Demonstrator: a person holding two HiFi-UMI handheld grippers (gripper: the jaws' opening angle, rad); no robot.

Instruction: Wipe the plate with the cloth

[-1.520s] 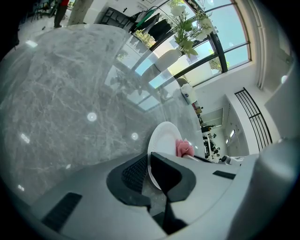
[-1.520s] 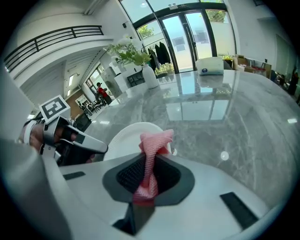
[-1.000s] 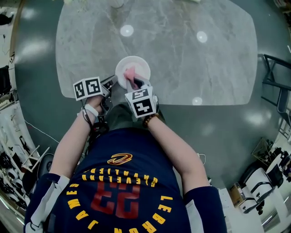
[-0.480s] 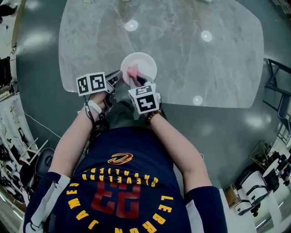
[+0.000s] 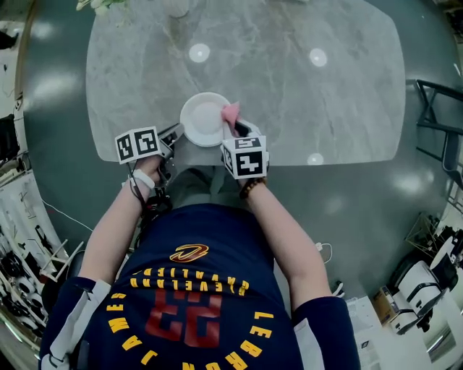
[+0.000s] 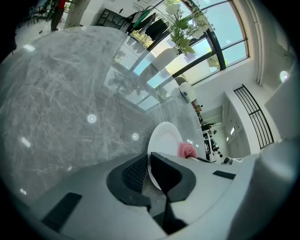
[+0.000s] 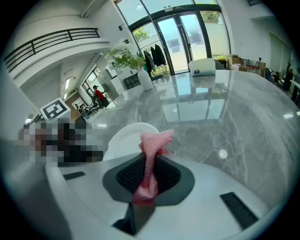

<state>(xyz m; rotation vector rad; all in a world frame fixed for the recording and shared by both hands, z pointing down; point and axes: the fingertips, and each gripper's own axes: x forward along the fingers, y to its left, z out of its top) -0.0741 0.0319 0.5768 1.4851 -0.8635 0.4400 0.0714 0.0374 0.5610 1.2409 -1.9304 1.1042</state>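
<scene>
A white plate rests near the front edge of the grey marble table. My left gripper is shut on the plate's near-left rim; in the left gripper view the plate stands edge-on between the jaws of that gripper. My right gripper is shut on a pink cloth, which sits just beyond the plate's right rim. In the right gripper view the cloth sticks up out of the gripper, with the plate to its left. The cloth also shows past the plate.
A vase with flowers stands at the table's far edge, and the same vase shows beside a white box. A black metal frame stands on the floor to the right. The person's torso is close against the table's front edge.
My right gripper has carried the pink cloth from the middle of the plate to its right rim. The left gripper keeps its hold on the plate.
</scene>
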